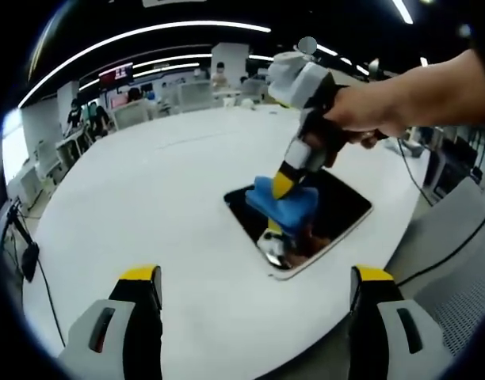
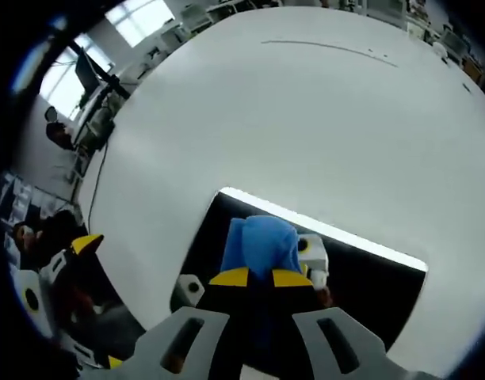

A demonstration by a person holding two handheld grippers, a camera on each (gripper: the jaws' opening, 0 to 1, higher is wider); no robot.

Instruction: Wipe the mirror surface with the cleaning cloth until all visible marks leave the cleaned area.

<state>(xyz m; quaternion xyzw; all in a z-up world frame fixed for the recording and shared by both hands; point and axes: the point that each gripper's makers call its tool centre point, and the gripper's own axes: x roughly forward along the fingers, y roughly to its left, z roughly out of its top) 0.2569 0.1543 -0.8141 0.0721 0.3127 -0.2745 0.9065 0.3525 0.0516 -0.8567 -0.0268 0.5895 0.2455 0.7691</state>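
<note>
Now right claw [image 2: 261, 277], cloth [image 2: 262, 241] on mirror [image 2: 369, 277]

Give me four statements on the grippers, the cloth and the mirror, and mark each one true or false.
1. The right gripper is shut on the blue cloth. True.
2. The cloth is pressed on the mirror. True.
3. The left gripper holds a second cloth. False: its jaws stand apart with nothing between them.
4. The mirror stands upright against a wall. False: it lies flat on the white table.
</note>
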